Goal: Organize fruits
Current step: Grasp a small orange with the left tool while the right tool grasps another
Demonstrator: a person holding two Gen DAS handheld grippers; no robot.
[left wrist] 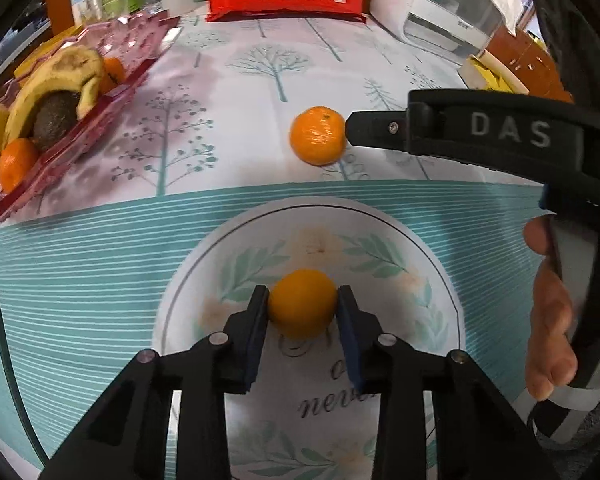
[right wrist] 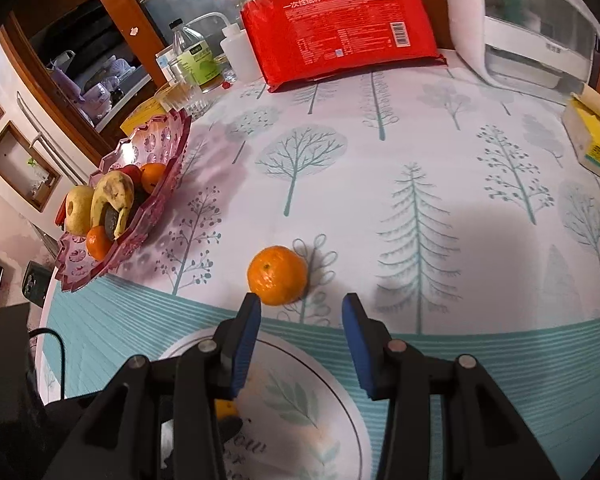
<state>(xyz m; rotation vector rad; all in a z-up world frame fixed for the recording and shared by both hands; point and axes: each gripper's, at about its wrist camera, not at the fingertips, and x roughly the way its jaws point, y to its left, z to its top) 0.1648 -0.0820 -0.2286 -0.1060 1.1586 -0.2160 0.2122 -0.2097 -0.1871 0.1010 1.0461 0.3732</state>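
Note:
My left gripper [left wrist: 303, 307] is shut on a small orange mandarin [left wrist: 302, 303], held over the round leaf motif of the tablecloth [left wrist: 260, 364]. A second mandarin [left wrist: 318, 135] lies on the cloth farther ahead; it also shows in the right wrist view [right wrist: 277, 275]. My right gripper [right wrist: 301, 322] is open and empty, its fingertips just short of that mandarin; its finger [left wrist: 376, 128] touches or nearly touches the fruit in the left wrist view. A pink plastic fruit tray [right wrist: 168, 136] at the left holds a banana [right wrist: 114, 196], an avocado, an apple and mandarins.
A red packet [right wrist: 340, 28] stands at the back of the table, with bottles [right wrist: 196, 60] to its left and a white appliance [right wrist: 528, 28] to its right. A yellow box [right wrist: 596, 136] lies at the right edge. A phone [right wrist: 34, 284] sits by the left table edge.

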